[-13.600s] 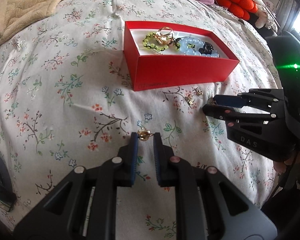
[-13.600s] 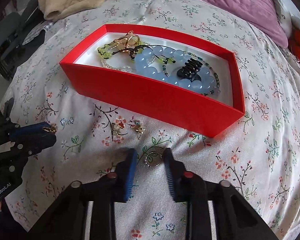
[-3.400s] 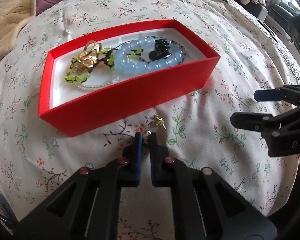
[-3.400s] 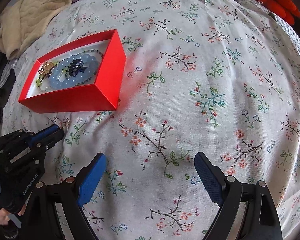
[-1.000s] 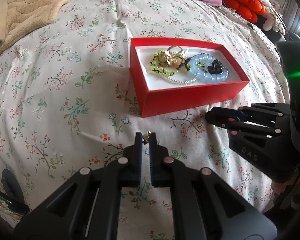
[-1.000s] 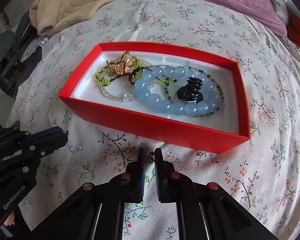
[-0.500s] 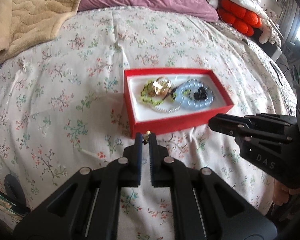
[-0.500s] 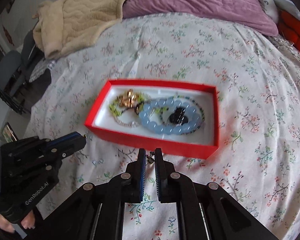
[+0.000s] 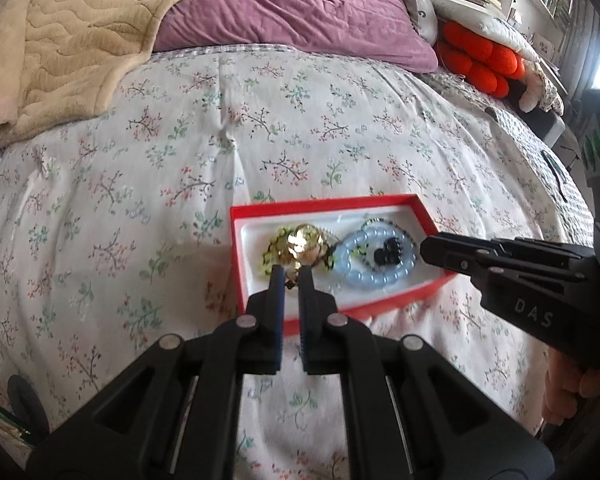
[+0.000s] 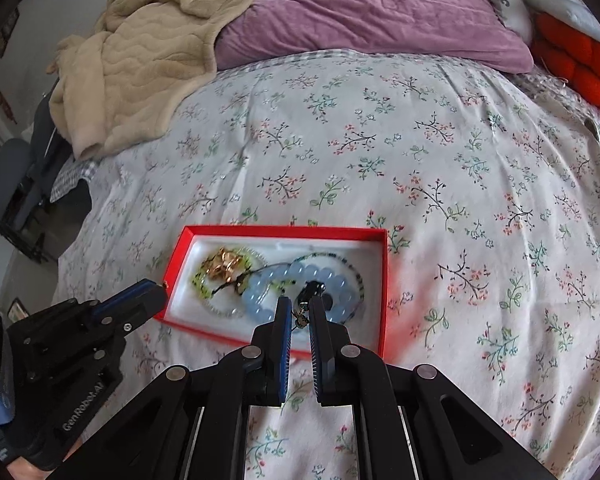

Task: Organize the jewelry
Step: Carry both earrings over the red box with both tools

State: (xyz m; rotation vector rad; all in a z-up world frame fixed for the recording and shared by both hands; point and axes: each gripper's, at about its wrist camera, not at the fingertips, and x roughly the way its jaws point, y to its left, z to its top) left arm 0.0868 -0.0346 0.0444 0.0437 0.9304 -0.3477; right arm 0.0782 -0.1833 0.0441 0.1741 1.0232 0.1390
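A red box (image 9: 392, 201) (image 10: 383, 280) with a white lining lies on the floral bedspread. It holds a pale blue bead bracelet (image 9: 364, 276) (image 10: 256, 300), a green bead bracelet (image 10: 198, 280), a gold piece (image 9: 302, 242) (image 10: 224, 264) and a black charm (image 9: 386, 254) (image 10: 312, 290). My left gripper (image 9: 291, 276) is shut on a small gold earring (image 9: 289, 280) and holds it above the box's left part. My right gripper (image 10: 299, 312) is shut on a small silver earring (image 10: 300, 320) above the box's near wall.
A beige blanket (image 9: 56, 52) (image 10: 140, 60) lies at the far left, a purple pillow (image 9: 292, 8) (image 10: 372, 8) behind and an orange cushion (image 9: 480, 60) at the far right. The bed's left edge drops to a chair (image 10: 12, 176).
Both grippers have lifted and moved forward with their earrings, from just short of the box's near wall to over the box. The box now looks smaller and lower.
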